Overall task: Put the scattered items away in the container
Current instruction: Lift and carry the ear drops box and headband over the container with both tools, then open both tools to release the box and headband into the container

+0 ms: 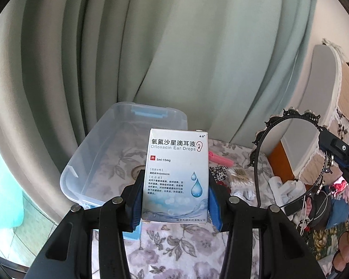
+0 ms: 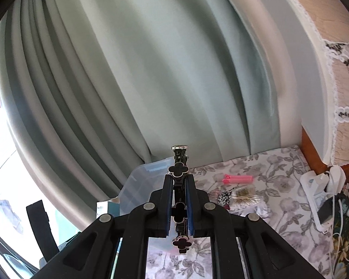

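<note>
My left gripper point(image 1: 174, 200) is shut on a white and blue ear drops box point(image 1: 176, 174), held upright above the flowered cloth. Behind it stands the clear plastic container point(image 1: 86, 162) with a blue latch, nothing showing inside. My right gripper point(image 2: 179, 197) is shut on a black headband point(image 2: 178, 171) with clover ornaments, seen edge-on between the pads. In the left wrist view the same headband point(image 1: 258, 158) arcs at the right, gripped by the right gripper point(image 1: 332, 151). The container point(image 2: 146, 181) lies just beyond the headband in the right wrist view.
On the flowered cloth point(image 1: 174, 244) lie a pink clip point(image 1: 221, 159), a bag of cotton swabs point(image 1: 240, 176), a leopard-print item point(image 1: 217, 171) and a white plug with cables point(image 1: 286, 190). Green curtains point(image 1: 174, 58) hang behind. A padded headboard point(image 2: 314, 69) rises at right.
</note>
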A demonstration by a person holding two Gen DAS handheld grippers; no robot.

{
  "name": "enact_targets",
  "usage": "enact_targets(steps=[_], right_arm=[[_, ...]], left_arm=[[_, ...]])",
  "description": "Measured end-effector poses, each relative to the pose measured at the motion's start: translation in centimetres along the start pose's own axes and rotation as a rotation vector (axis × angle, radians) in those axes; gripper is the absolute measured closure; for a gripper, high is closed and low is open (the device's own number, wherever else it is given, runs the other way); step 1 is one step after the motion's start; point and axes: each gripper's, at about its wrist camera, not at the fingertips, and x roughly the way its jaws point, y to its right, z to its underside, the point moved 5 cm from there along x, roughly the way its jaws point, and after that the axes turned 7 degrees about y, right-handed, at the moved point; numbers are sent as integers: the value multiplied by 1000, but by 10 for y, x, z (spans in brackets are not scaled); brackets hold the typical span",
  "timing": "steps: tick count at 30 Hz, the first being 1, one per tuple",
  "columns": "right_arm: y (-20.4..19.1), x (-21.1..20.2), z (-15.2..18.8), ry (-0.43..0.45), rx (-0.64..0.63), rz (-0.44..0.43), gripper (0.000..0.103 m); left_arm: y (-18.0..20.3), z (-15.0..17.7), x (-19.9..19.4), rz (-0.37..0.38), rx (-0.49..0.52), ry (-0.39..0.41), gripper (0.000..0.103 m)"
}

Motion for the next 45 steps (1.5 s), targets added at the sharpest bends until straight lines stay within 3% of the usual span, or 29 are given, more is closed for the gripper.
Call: enact_targets(steps=[24, 34, 45], right_arm=[[-75, 80, 24, -121, -96, -57, 91], [-105, 111, 35, -179, -128, -92, 91], [-111, 141, 59, -263, -134, -82, 88]], left_arm=[[-77, -3, 26, -88, -153, -33, 55], [-96, -2, 40, -112, -186, -58, 55], [-95, 4, 61, -103, -197, -92, 55]])
